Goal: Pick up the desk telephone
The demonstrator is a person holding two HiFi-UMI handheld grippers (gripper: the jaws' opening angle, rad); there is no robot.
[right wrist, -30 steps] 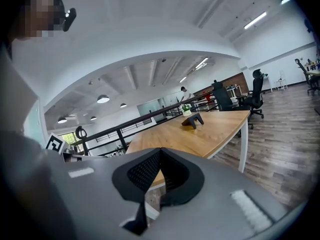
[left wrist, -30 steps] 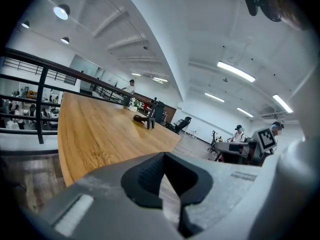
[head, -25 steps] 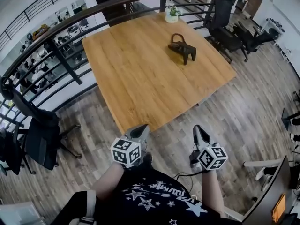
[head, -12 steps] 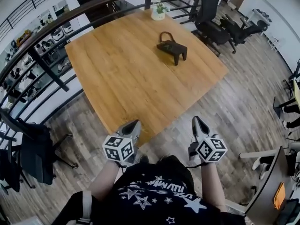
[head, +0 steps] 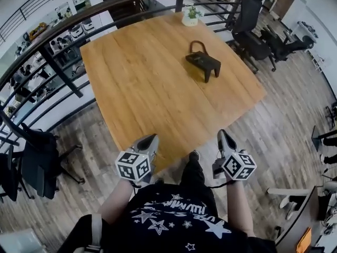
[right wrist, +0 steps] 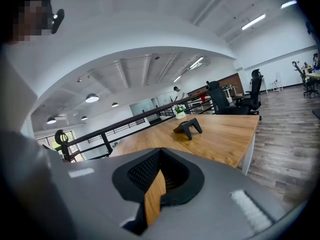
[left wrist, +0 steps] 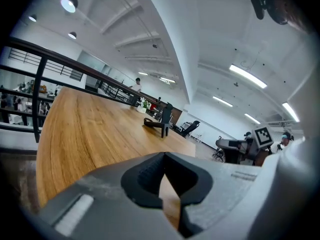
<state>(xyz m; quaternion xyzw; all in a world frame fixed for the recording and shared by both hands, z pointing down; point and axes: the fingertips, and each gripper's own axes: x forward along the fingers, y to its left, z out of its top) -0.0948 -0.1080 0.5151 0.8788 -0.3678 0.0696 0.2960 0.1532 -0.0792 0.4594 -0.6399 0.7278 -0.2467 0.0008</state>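
Head view shows left gripper (head: pixel 151 138), right gripper (head: pixel 223 134) closed, empty.

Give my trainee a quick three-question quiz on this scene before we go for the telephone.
1. What stands beyond the desk telephone at the far edge of the table? A potted plant, B lamp, C mug.
2. True or false: the right tongs hold the desk telephone.
3. How do the jaws of the left tongs stand?
Key: 1 A. 2 False, it sits on the table, untouched. 3 Together, nothing between them.
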